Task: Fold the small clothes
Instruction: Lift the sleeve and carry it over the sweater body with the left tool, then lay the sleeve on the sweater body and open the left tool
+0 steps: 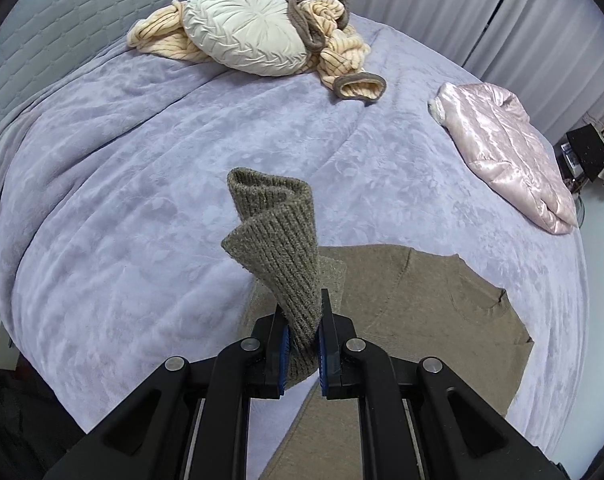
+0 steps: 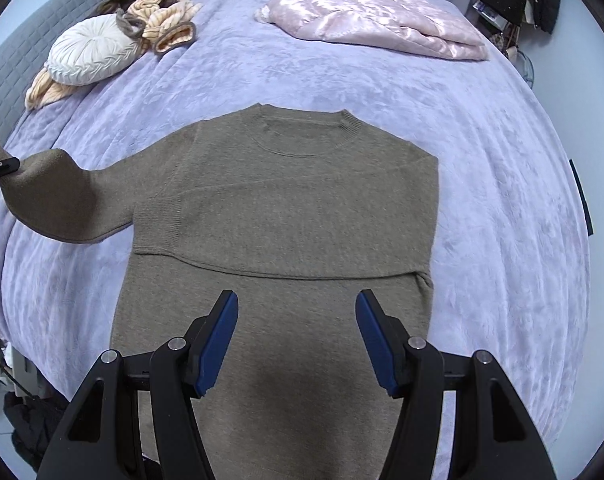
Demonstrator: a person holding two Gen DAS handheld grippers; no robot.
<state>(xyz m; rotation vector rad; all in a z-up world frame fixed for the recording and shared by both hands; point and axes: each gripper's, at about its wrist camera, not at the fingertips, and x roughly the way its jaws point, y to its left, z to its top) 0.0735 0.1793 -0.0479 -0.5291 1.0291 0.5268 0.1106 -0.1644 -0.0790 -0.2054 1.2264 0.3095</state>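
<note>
Left hand-held gripper [image 1: 304, 354] clamping sweater cuff [image 1: 276, 232], lilac bedspread [image 1: 142, 160]

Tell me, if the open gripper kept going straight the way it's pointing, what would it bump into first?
Probably the brown sweater lying flat on the bed. The right gripper points down at its lower body, with nothing between its open jaws, though depth is hard to judge.
</note>
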